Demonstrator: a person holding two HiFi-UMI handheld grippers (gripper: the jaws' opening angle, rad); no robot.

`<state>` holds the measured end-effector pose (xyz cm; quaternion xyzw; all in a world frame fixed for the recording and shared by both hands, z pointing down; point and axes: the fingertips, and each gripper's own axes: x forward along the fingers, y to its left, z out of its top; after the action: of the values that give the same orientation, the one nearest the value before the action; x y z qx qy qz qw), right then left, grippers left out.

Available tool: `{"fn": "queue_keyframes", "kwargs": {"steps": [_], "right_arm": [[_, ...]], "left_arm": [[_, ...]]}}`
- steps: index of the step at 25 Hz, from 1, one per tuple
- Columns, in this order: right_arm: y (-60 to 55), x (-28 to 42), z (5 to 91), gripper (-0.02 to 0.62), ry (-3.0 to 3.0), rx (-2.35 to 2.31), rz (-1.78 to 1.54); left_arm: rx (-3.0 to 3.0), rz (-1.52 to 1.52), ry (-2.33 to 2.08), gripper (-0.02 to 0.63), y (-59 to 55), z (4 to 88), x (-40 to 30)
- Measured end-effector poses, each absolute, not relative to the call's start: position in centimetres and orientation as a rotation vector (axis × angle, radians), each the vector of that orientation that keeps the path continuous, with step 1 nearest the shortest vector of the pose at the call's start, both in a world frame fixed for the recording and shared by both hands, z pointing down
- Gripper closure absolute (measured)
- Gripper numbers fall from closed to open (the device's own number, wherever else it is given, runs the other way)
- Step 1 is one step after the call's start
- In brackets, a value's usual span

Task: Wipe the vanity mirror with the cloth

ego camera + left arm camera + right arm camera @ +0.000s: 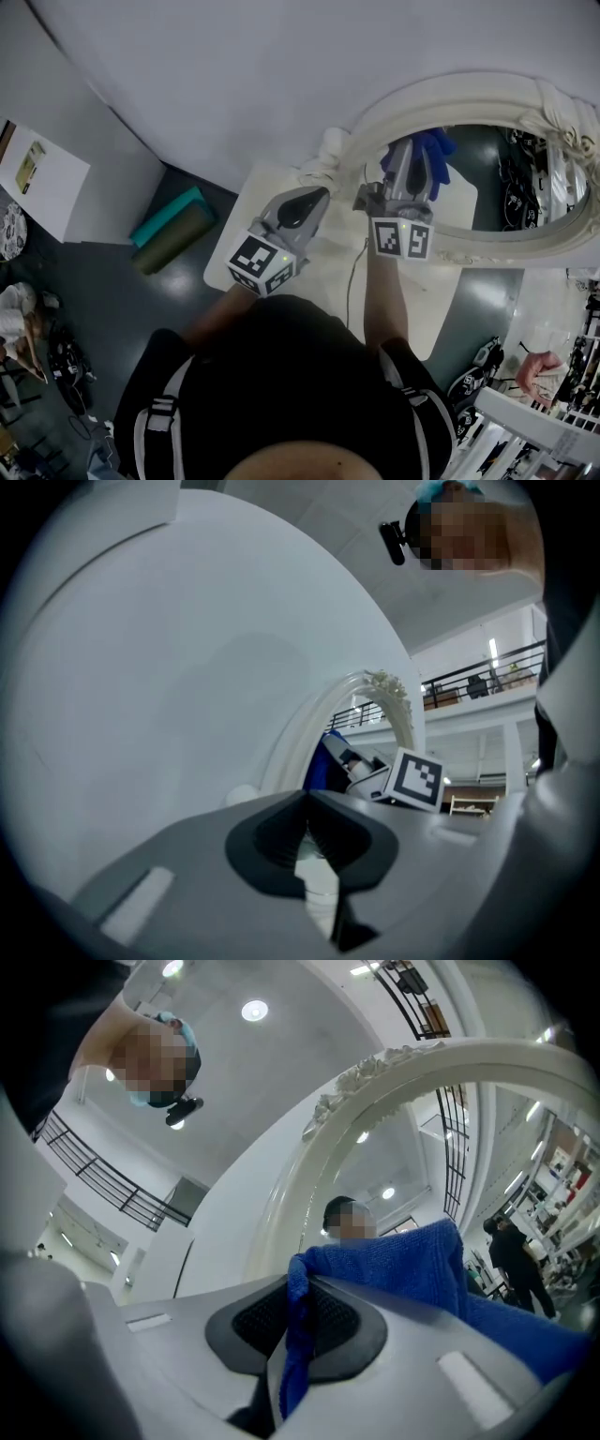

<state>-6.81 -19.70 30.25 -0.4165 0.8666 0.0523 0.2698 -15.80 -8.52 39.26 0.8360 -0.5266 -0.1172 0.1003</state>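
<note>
The oval vanity mirror (487, 178) in its cream carved frame (412, 94) stands against the white wall. My right gripper (410, 157) is shut on a blue cloth (433, 159) and holds it against the glass at the mirror's left side. In the right gripper view the cloth (422, 1265) hangs out between the jaws of the right gripper (298, 1283), with the frame (375, 1082) arching above. My left gripper (317, 195) is shut and empty, just beside the frame's lower left. Past the left gripper (305, 801) show the frame (380, 700) and the cloth (322, 766).
The mirror stands on a white table (450, 314) with a thin cable (351, 281) across it. On the dark floor to the left lie a teal box (167, 214) and a dark green roll (176, 239). A white board (42, 178) leans at far left.
</note>
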Motion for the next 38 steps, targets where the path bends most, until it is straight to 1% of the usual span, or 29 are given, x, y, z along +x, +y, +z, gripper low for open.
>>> {"fn": "queue_keyframes", "kwargs": {"steps": [13, 23, 29, 38], "right_arm": [[-19.1, -7.4, 30.1, 0.56, 2.325, -0.899, -0.036], [-15.3, -5.3, 29.3, 0.56, 2.299, -0.865, -0.052], [-13.2, -1.3, 29.9, 0.56, 2.27, -0.957, -0.026], [-10.5, 8.5, 30.2, 0.56, 2.172, -1.205, 0.058]], "left_arm": [[2.455, -0.342, -1.645, 0.6, -6.1, 38.4, -16.0], [2.436, -0.338, -1.647, 0.6, -3.8, 38.3, -14.8], [2.485, -0.319, -1.571, 0.6, -3.1, 38.3, -12.3], [2.593, -0.304, -1.408, 0.6, -3.5, 37.3, -6.7]]}}
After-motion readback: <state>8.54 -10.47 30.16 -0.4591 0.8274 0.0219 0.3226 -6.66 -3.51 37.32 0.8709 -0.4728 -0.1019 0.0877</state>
